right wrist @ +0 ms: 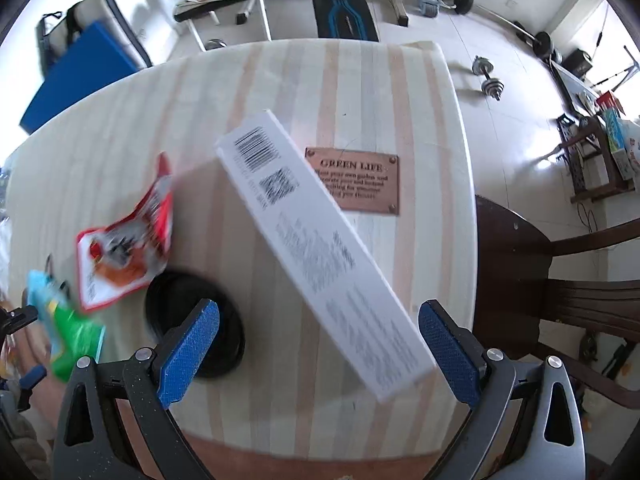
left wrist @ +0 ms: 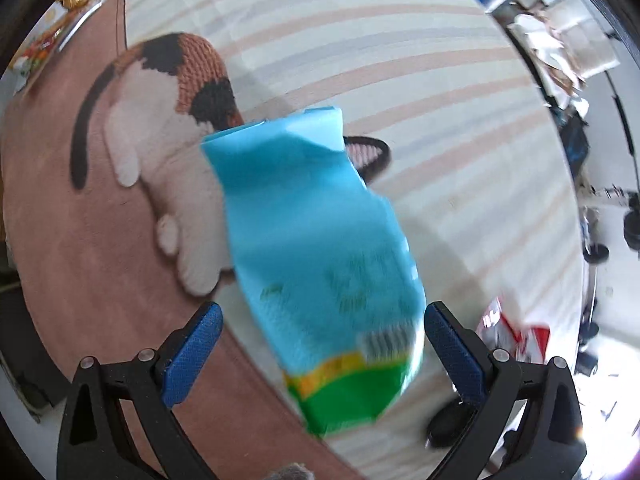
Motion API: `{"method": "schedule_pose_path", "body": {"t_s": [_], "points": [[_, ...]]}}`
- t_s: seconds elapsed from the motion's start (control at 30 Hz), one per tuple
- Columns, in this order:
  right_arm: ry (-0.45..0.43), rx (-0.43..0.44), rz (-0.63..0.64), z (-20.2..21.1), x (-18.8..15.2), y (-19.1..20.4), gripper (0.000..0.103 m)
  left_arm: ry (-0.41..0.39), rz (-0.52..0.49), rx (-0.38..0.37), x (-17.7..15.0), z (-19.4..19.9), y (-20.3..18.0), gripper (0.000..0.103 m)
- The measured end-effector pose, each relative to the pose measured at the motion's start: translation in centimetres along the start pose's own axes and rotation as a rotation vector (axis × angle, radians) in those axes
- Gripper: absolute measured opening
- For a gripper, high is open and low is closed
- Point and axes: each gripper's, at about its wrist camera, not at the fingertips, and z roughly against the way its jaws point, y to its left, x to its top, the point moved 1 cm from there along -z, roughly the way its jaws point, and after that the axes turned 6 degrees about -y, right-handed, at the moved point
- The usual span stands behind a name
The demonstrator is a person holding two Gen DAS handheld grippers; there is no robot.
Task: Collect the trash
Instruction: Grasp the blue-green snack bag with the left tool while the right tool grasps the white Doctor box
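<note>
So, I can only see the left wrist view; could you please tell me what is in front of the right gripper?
Observer: A long white box with a barcode, blurred, lies slantwise between the right gripper's open fingers.
Operator: Thanks. What is the dark thing near the red wrapper?
Observer: A round black disc, maybe a lid, lying on the striped tablecloth right beside the red wrapper.
Operator: Is anything else on the table?
Observer: A brown plaque reading GREEN LIFE, beyond the box.
</note>
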Motion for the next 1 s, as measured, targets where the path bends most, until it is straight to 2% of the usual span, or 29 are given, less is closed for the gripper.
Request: {"method": "schedule_pose_path", "body": {"t_s": [0.1,0.2,0.23,0.27,0.33,0.43,0.53,0.63,0.73,0.9,1.0], "points": [[0.016,-0.024,0.011,-1.9,1.2,0.3,0.101,0.02,0.011,0.017,0.9,-1.3,-0.6,0.102],[0.044,-0.014,0.036,-3.5,1.7,0.7,0.101,0.01,-0.087,0.063,0.5,-1.8,-1.8,0.1],[0.042,-0.011,0.043,-3.6,1.7,0.8,0.096,-0.007,-0.13,0.065,0.1,-1.7,-2.2,0.099],[0.042,-0.008,0.052,-3.8,1.7,0.9,0.081,-0.018,-0.171,0.074,-0.4,-1.6,-2.3,0.099],[0.049,-0.012,0.069,-4.1,1.4,0.9,0.065,-0.048,-0.284,0.085,-1.9,-1.2,-2.8,0.098],[0.05,0.007,0.082,-3.9,0.5,0.7,0.064,-0.062,-0.459,0.102,-5.3,-0.8,-2.7,0.098],[0.079,0.039,0.085,-3.5,-1.3,0.0,0.063,-0.037,-0.549,0.105,-9.1,-0.7,-1.2,0.098],[0.125,0.067,0.076,-2.9,-4.4,-1.1,0.063,0.005,-0.58,0.098,-12.5,-0.7,1.2,0.098],[0.178,0.097,0.069,-2.3,-8.6,-2.0,0.062,0.041,-0.56,0.091,-15.3,-0.8,3.8,0.098],[0.275,0.166,0.016,-1.2,-14.5,-2.5,0.062,0.124,-0.384,0.021,-16.5,-1.6,7.3,0.097],[0.288,0.158,0.033,-1.3,-15.7,-1.9,0.063,0.082,-0.365,0.018,-16.4,-1.1,6.9,0.097]]}}
